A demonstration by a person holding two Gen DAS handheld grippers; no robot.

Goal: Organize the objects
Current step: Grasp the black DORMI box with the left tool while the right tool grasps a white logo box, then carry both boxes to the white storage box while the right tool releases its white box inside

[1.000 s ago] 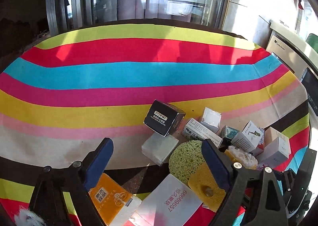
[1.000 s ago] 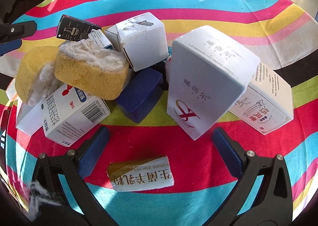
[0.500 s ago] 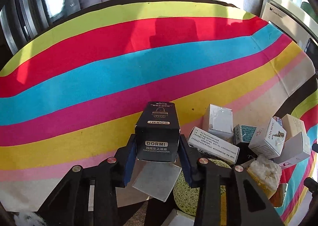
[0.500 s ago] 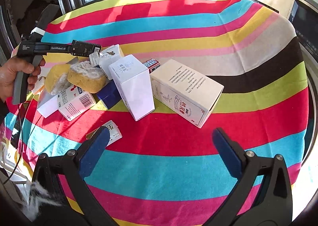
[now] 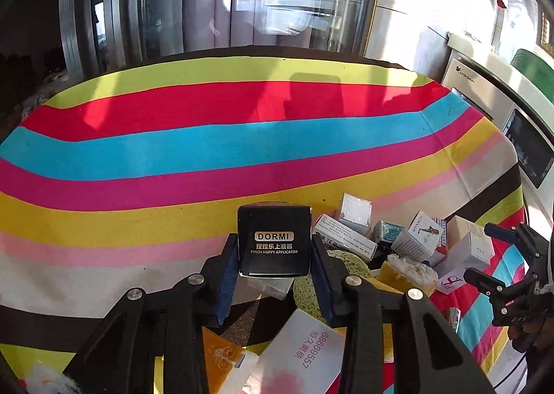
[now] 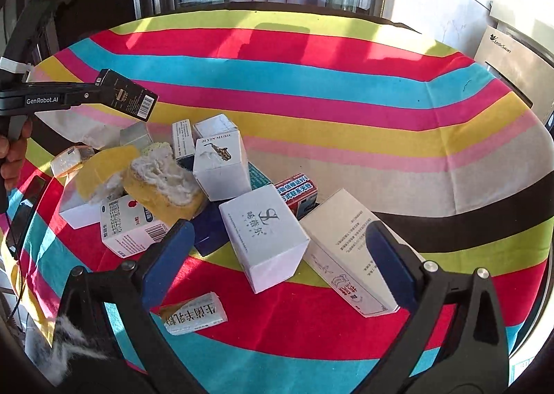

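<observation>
while the left gripper (image 5: 275,267) clamped the black box (image 5: 274,241) above the striped cloth (image 5: 207,151), the right gripper (image 6: 277,255), jaws just narrowing, hovered empty over the white box (image 6: 265,236).

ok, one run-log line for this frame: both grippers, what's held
left gripper: shut on black DORMI box, lifted off pile | right gripper: open, empty, jaws just closing, above white boxes

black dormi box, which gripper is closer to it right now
Left. The left gripper is shut on the black DORMI box, holding it above the table. The right gripper hangs open over the pile of boxes, well apart from it.
</observation>
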